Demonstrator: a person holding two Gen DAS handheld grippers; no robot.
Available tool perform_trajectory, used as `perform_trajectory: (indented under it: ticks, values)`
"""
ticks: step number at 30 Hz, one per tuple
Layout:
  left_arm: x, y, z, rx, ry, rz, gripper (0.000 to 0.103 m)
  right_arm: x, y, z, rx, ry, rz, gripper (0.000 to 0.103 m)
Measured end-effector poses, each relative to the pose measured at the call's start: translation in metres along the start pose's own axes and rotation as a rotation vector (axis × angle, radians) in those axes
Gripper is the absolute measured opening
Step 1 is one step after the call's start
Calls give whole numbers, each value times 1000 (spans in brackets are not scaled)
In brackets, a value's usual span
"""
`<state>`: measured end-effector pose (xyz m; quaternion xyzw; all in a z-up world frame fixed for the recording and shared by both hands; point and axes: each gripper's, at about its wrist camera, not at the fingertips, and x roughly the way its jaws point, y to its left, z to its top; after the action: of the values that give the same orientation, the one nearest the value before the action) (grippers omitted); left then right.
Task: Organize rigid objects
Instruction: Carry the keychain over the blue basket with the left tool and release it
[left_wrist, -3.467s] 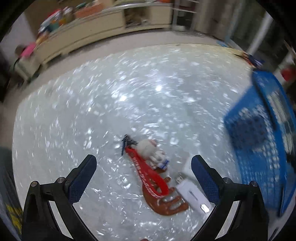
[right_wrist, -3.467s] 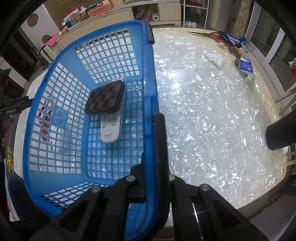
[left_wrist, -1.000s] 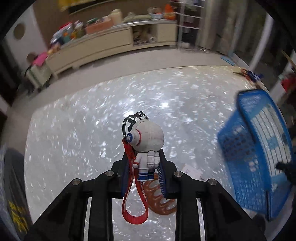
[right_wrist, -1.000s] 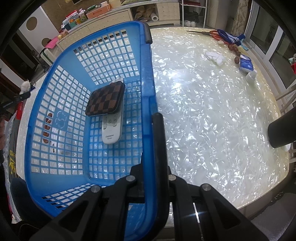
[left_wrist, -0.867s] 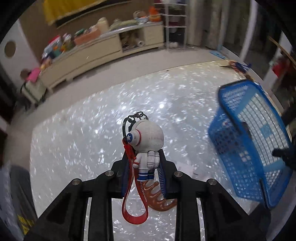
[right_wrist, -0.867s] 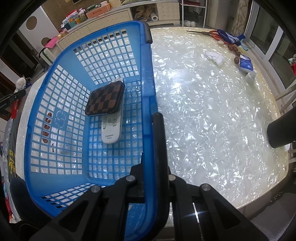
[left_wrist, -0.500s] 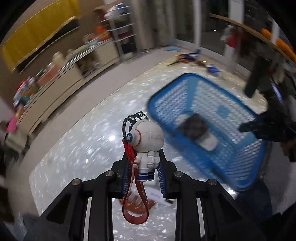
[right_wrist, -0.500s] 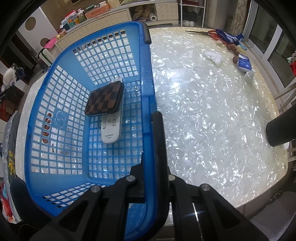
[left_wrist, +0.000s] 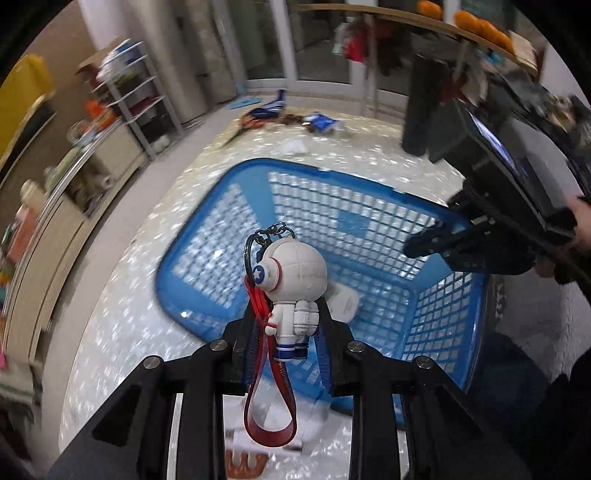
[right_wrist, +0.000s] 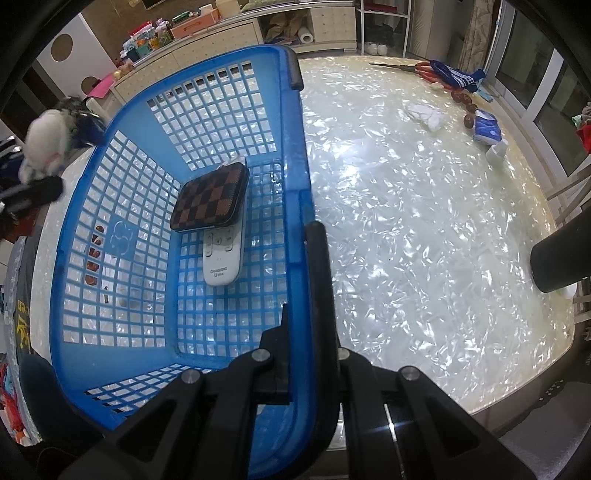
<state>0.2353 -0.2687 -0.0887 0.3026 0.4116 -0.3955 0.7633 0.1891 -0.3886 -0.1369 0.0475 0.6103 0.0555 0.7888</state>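
Observation:
A white astronaut keychain (left_wrist: 293, 280) with a red strap (left_wrist: 269, 424) is clamped between the jaws of my left gripper (left_wrist: 288, 321). It hangs above the near wall of the blue basket (left_wrist: 258, 173). In the right wrist view the same keychain (right_wrist: 46, 140) is a blur beyond the basket's left wall. My right gripper (right_wrist: 303, 280) is shut on the basket rim (right_wrist: 295, 155), one finger inside and one outside. A brown checkered wallet (right_wrist: 210, 199) lies on a white remote (right_wrist: 223, 258) on the basket floor.
Red-handled scissors (right_wrist: 417, 68), a white cloth (right_wrist: 424, 114), a blue packet (right_wrist: 487, 129) and brown beads lie at the table's far right. A dark cylinder (right_wrist: 561, 254) juts in at the right edge. A brown comb-like piece (left_wrist: 245, 463) lies under the left gripper.
My left gripper has carried the astronaut keychain sideways to the basket and rolled, so the basket now fills its view. The right gripper and the basket have not moved.

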Motion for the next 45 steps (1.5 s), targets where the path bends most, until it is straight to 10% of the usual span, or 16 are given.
perform_trajectory:
  ticks: [10,33,45]
  values:
    - [49,-9,11,145,-2,-129,29,1,-2,2,0,-2,7,5]
    - [113,-9,20,250,196,-62,35,2,-1,2,-6,-6,6,5]
    - [96,-18,21,276,199,-46,93,2,-3,2,0,-7,13,5]
